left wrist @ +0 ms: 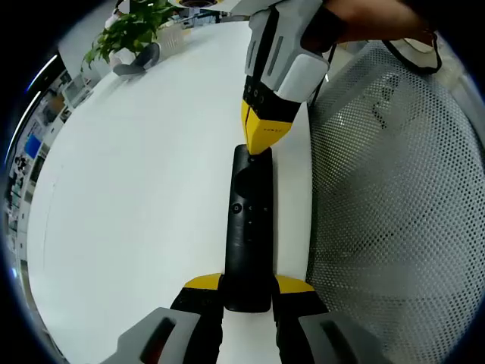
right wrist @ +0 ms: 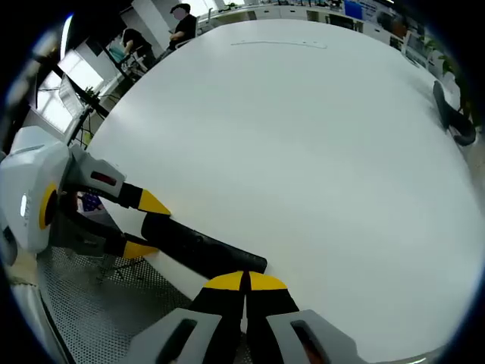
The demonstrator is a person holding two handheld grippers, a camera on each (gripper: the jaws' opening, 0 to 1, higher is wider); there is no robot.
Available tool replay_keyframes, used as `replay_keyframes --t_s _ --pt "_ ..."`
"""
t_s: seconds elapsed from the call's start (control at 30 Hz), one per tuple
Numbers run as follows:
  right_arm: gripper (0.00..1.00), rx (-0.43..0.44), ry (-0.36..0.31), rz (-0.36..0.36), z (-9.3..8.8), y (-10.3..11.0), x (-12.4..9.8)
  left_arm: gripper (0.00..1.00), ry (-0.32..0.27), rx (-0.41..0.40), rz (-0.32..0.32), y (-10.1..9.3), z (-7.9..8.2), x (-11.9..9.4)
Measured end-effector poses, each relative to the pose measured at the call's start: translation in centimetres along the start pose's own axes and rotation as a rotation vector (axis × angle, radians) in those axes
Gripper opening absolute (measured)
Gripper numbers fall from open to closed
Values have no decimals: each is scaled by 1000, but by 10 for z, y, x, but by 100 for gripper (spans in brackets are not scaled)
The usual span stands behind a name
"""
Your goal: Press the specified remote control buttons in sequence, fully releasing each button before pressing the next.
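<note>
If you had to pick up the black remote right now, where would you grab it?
Probably by its long side edges at the near, button-free end. The black remote is a thin, narrow bar lying flat on the white table, so two jaws span its width easily. The left gripper already holds it this way, jaws on either side, leaving the buttons free for the right gripper at the far end.

I saw a black remote on the plain white table, yellow tips on my grey and black left gripper and right gripper, a white mesh chair and a green plant
</note>
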State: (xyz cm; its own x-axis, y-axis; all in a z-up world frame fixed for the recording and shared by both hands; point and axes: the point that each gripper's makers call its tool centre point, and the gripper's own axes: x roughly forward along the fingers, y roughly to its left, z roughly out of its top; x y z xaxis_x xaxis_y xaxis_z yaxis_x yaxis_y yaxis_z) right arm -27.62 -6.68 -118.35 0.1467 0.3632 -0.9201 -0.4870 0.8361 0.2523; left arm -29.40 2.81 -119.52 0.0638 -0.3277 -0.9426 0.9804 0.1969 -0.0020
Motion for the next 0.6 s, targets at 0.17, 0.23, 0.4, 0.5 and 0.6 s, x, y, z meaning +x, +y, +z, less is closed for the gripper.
replay_keyframes --t_s 0.17,0.23,0.4,0.5,0.6 --pt "0 -22 4 -14 -1 0 0 24 24 6 0 0 0 1" --pt "0 -11 27 5 -3 3 0 24 29 8 1 0 0 0" --pt "0 -14 25 20 -4 6 0 24 19 12 -1 0 0 0" --pt "0 -20 17 23 -2 7 0 24 9 7 0 0 0 0" --pt "0 -2 25 47 -4 11 2 24 7 7 0 0 0 0"
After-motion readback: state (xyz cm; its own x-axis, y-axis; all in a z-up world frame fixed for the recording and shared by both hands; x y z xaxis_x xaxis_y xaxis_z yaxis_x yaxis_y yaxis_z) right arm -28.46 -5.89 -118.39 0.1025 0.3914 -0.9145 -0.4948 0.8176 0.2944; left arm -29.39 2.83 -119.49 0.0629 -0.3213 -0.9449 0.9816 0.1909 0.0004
